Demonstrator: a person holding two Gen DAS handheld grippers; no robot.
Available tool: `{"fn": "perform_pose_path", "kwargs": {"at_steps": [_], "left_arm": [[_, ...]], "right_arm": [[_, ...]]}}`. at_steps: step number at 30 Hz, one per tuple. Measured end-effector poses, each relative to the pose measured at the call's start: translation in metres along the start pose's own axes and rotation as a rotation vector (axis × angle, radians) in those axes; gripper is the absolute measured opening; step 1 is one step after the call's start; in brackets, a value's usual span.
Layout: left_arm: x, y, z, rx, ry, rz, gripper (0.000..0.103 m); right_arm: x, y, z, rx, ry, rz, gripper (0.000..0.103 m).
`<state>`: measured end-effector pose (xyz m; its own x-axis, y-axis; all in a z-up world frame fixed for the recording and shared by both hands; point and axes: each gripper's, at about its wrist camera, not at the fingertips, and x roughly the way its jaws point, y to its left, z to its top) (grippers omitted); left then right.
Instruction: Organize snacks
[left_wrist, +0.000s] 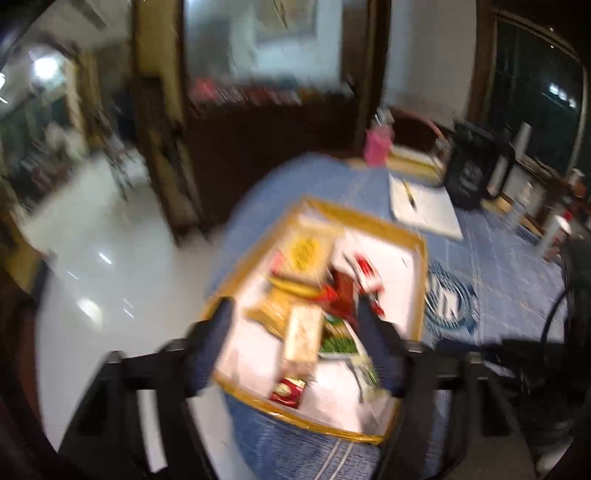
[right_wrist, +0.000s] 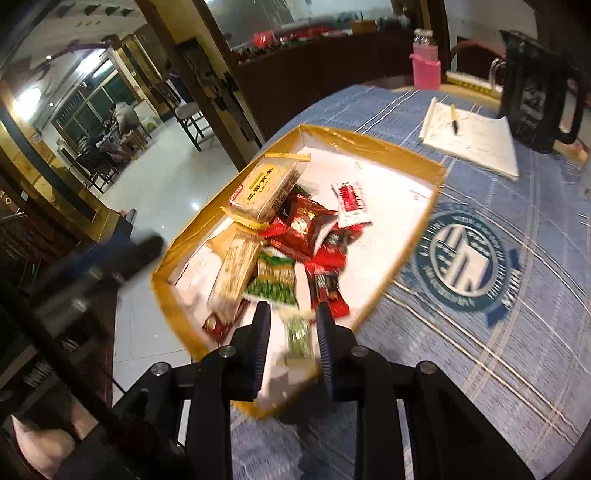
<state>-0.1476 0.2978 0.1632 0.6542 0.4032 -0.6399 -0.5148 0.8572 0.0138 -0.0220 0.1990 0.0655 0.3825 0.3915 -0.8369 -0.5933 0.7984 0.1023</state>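
Left gripper (left_wrist: 295, 321) wide and empty, right gripper (right_wrist: 291, 325) narrow astride green packet (right_wrist: 300, 338), pads apparently clear: drop inside tray (right_wrist: 402, 243).

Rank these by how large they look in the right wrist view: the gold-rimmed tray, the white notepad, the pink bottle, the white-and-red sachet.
1. gold-rimmed tray
2. white notepad
3. pink bottle and white-and-red sachet: these look alike, and the bottle stands farther back, so I leave them unranked.

We note dim indoor light, ceiling-lamp glare on the pale floor (left_wrist: 110, 266), heavy motion blur in the left view, dark fisheye corners.
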Motion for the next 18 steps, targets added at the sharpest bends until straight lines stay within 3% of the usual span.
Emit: {"fn": "perform_pose_path", "kwargs": {"at_steps": [2, 5, 11, 18], "left_arm": [[-0.033, -0.005, 0.002, -0.018, -0.093, 0.086, 0.087], [-0.071, -0.008, 0.000, -0.067, -0.144, 0.178, 0.089], [-0.088, -0.012, -0.019, -0.148, -0.084, 0.199, 0.089], [-0.088, -0.043, -0.048, -0.077, 0.000, 0.196, 0.089]], "right_arm": [[-0.018, -0.002, -0.014, -0.013, -0.021, 0.003, 0.026], [-0.041, -0.002, -0.031, -0.036, -0.053, -0.002, 0.029], [-0.080, 0.001, -0.066, -0.100, -0.103, -0.021, 0.036], [-0.094, 0.012, -0.096, -0.175, -0.107, -0.034, 0.041]]}}
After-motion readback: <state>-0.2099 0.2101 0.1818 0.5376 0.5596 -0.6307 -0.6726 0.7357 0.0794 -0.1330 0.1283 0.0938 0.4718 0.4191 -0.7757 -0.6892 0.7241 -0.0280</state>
